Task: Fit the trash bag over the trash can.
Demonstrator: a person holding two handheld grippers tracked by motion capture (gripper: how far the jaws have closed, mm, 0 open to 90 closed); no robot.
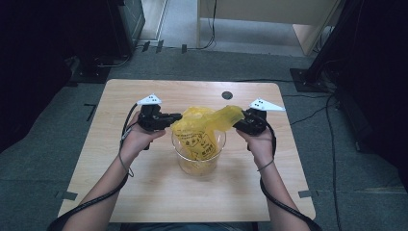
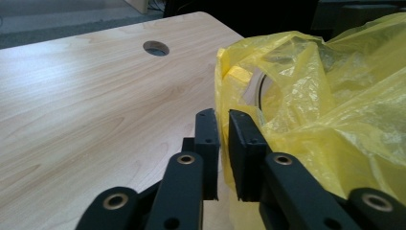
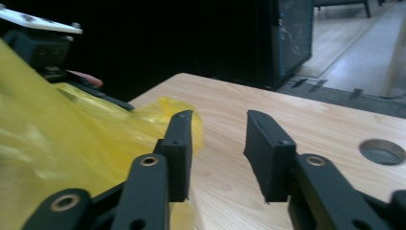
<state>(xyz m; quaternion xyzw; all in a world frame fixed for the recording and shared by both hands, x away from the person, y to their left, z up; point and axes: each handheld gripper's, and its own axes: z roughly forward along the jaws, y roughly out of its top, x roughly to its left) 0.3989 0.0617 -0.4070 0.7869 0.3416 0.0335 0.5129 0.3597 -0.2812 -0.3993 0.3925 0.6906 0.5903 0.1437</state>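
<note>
A clear round container (image 1: 198, 156) stands mid-table, lined with a crinkled yellow plastic bag (image 1: 204, 122) that spills over its rim. My left gripper (image 1: 175, 116) sits at the bag's left edge. In the left gripper view its jaws (image 2: 224, 117) stand a narrow gap apart, with the bag's edge (image 2: 325, 96) against the right jaw. My right gripper (image 1: 239, 124) is at the bag's right flap. In the right gripper view its jaws (image 3: 221, 117) are wide apart over bare wood, and the bag (image 3: 57, 153) lies to the outside of the left jaw.
The wooden table (image 1: 159, 192) has a round cable hole (image 1: 227, 95) near its far edge. Dark equipment and cables stand on the floor around it. The person's forearms come in from the near edge on both sides of the container.
</note>
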